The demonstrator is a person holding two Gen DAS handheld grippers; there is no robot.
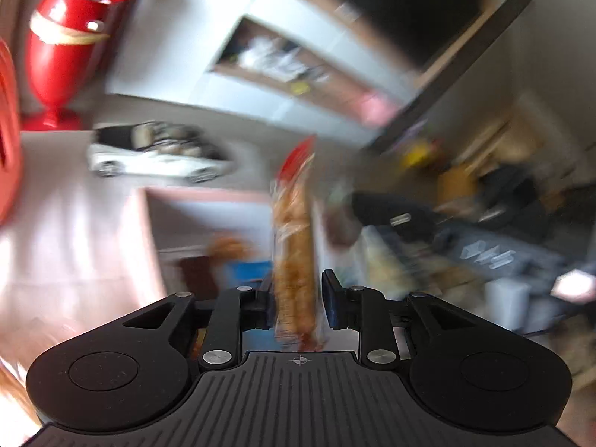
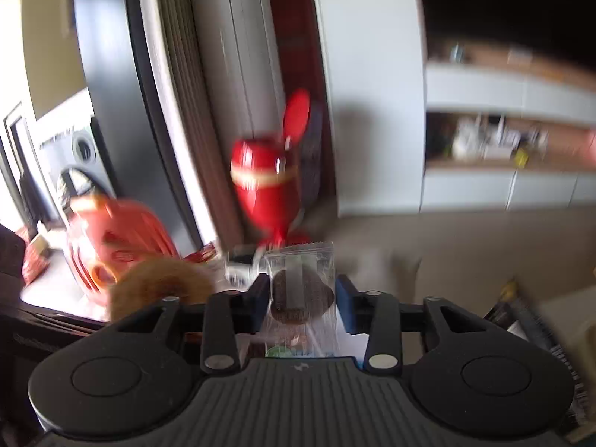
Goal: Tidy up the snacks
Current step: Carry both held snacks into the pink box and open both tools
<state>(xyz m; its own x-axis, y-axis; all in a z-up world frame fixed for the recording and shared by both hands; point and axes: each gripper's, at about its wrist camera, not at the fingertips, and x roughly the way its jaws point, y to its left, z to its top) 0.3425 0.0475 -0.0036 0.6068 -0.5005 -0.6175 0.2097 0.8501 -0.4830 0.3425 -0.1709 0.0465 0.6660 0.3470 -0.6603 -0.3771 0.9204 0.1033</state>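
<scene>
Both my feeds are smeared with motion blur; only the black gripper bodies in the foreground stay sharp. On the left wrist, the glossy red goblet-shaped vase carries a small white glare spot, and the pale tabletop shows soft washed-out reflections. On the right wrist, daylight blows out the left edge. Fisheye bending curves the dark vertical frame, and corners fall off dark.
</scene>
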